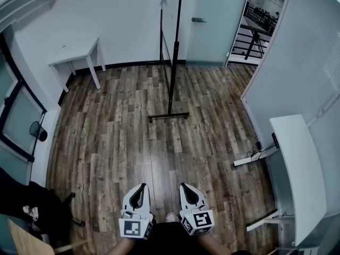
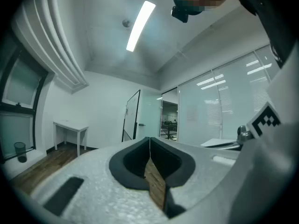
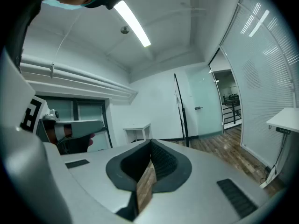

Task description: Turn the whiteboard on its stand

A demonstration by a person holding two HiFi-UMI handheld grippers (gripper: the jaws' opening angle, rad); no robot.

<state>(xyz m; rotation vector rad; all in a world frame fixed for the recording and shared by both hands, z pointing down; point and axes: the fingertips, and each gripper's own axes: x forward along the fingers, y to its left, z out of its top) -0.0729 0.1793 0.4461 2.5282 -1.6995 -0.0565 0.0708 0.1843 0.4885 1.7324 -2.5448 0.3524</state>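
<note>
We face the whiteboard (image 1: 175, 52), edge-on, far centre
Our left gripper (image 1: 139, 188) and right gripper (image 1: 186, 187) sit near, closed, empty; wood floor (image 1: 159, 153) between; table (image 1: 74, 51) far left; desk (image 1: 297, 163) right; bin (image 1: 37, 130) left, contents unseen

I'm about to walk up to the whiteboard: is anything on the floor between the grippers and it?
Nothing visible does. Bare wood floor runs from the left gripper and right gripper to the whiteboard; the small table stands off to the left, the desk to the right.
</note>
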